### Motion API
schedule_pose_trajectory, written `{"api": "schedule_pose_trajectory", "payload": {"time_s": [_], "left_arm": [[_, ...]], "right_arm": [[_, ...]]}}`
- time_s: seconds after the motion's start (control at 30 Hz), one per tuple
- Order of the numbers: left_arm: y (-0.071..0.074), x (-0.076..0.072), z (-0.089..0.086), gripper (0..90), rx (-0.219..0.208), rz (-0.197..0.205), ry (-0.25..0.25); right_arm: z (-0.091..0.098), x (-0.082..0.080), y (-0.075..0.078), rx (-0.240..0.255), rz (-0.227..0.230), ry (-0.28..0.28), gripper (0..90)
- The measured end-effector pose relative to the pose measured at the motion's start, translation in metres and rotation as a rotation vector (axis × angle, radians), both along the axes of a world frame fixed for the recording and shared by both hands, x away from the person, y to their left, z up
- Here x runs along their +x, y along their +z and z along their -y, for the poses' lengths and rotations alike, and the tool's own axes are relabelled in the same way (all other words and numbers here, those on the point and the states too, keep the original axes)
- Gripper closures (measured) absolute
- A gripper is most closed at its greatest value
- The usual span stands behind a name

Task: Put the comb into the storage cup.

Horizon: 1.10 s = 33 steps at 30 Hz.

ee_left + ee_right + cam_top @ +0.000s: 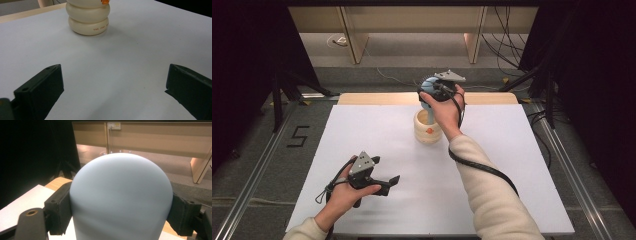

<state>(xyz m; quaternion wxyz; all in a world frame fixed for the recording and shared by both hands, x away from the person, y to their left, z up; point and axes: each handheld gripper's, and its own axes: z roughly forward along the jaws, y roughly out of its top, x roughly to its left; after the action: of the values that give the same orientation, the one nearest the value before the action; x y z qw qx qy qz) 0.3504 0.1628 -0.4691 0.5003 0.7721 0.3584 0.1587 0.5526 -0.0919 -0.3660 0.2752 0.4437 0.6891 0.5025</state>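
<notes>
Pale-blue domed lid (121,197) sits clamped between the jaws of the right gripper (438,89), held in the air above the cream ribbed ceramic jar (427,127) near the far edge of the white table (377,130). The left gripper (384,184) hovers released and empty by the near edge. The lid looks either just lifted or about to go on (hard to say which); seating it calls for centring over the jar's mouth.

From your seat, the ridged jar (428,128) stands on the table (512,165) toward twelve o'clock, past the middle. Your right gripper (438,89) sits just above and beyond the jar at twelve, with the dome-shaped lid (121,197) between its jaws. Your left gripper (388,183) hovers over the near part of the table at about eight o'clock, well apart from the jar.
</notes>
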Motion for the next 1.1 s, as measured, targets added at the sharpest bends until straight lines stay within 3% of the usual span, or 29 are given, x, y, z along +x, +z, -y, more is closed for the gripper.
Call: {"api": "schedule_pose_trajectory", "payload": {"time_s": [1.1], "left_arm": [[-0.0002, -0.0003, 0.0009, 0.6, 0.002, 0.000, -0.003]], "right_arm": [[-0.0015, -0.0017, -0.0078, -0.026, 0.001, 0.014, 20.2]]}}
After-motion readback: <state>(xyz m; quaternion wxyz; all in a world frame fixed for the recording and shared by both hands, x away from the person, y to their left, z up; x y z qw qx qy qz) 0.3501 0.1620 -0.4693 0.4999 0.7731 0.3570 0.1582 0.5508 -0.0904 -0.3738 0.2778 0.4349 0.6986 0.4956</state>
